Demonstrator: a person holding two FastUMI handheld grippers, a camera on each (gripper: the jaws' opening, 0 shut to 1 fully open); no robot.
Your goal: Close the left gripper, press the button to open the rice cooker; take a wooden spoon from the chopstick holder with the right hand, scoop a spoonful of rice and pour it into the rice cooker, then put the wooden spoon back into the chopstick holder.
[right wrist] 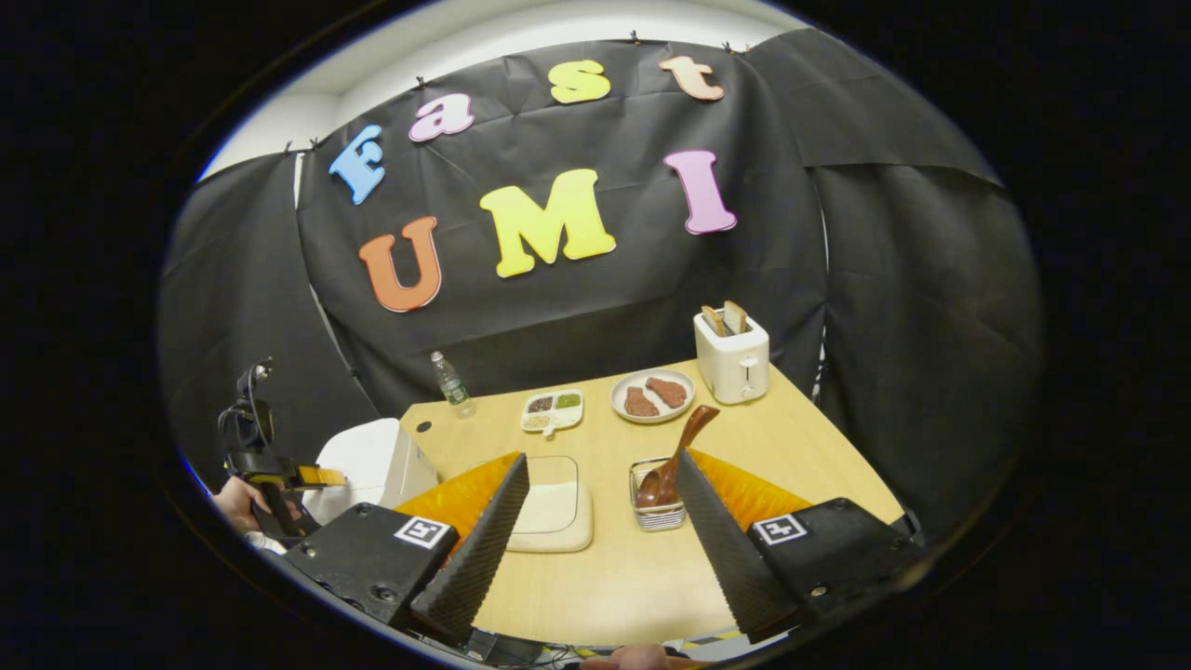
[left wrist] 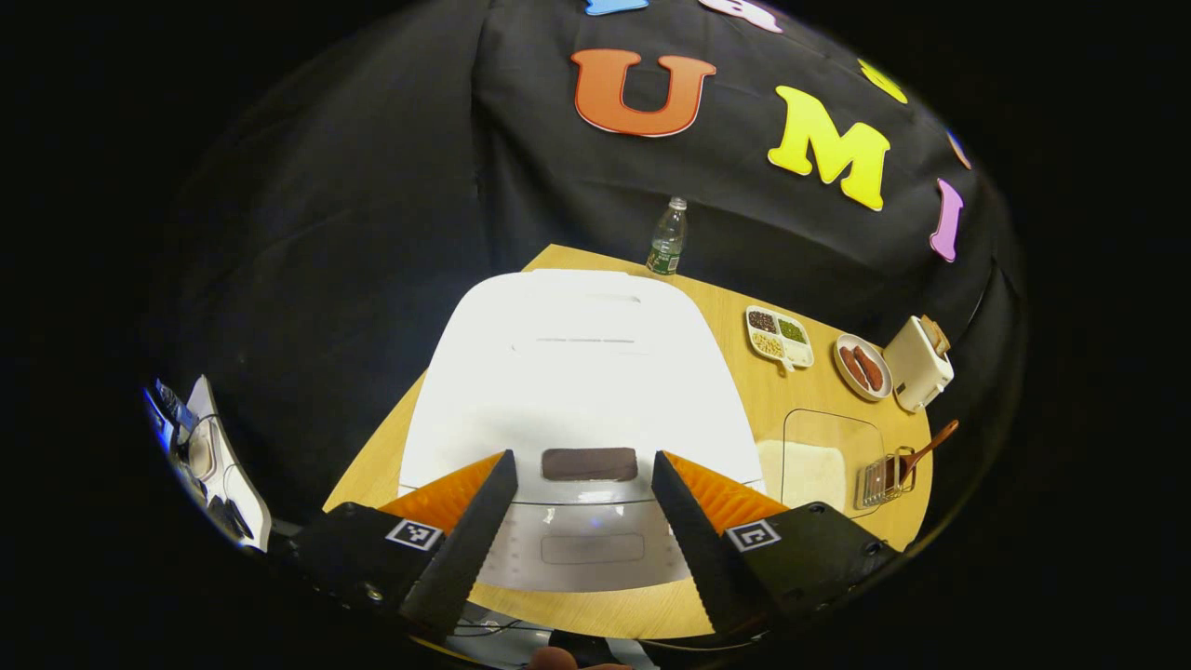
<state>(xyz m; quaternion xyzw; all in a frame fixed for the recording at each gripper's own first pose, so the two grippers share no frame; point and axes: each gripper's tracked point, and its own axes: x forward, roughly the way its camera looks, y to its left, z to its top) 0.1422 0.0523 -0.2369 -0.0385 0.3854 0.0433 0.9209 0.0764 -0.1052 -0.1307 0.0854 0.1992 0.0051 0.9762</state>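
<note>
Wood desk [right wrist: 595,586], black cloth walls. Left claw [left wrist: 582,521] spread over shut rice cooker [left wrist: 577,372]; right claw [right wrist: 600,530] spread, empty, near wooden spoon [right wrist: 675,456] in chopstick holder [right wrist: 659,512].

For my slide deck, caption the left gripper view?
Left gripper open above the closed rice cooker.
</note>
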